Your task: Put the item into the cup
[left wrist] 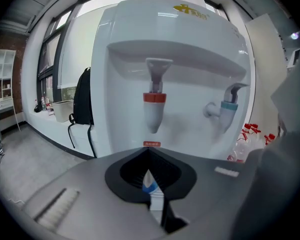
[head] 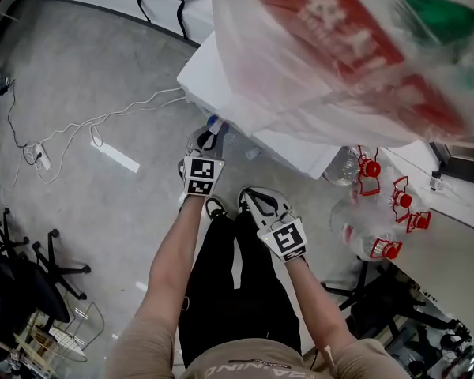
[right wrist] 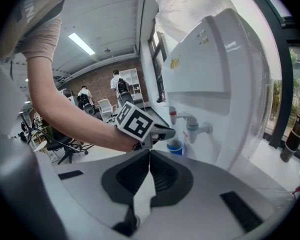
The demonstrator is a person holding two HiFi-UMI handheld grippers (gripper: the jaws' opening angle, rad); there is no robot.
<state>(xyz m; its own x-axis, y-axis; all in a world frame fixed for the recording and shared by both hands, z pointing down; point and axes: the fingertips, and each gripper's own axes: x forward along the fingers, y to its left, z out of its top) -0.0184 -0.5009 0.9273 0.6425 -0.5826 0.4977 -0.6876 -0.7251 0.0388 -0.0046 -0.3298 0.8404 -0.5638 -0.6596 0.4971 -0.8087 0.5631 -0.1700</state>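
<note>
My left gripper point(head: 209, 138) is shut on the wall of a blue and white cup point(left wrist: 151, 188), held in front of a white water dispenser point(left wrist: 180, 59). The cup point(right wrist: 175, 147) hangs below the dispenser's red tap point(left wrist: 154, 98) and blue tap point(left wrist: 229, 105), apart from both. In the right gripper view the left gripper point(right wrist: 169, 133) shows side-on with its marker cube. My right gripper point(head: 251, 198) is lower and nearer my legs, jaws shut point(right wrist: 150, 155) with nothing seen between them. No other item for the cup is visible.
A plastic bag point(head: 340, 46) with red print covers the dispenser's top. Empty bottles with red handles point(head: 371, 172) lie at the right. Cables and a power strip point(head: 39, 155) are on the floor at the left, with office chairs point(head: 31, 267) and a black backpack point(left wrist: 83, 104).
</note>
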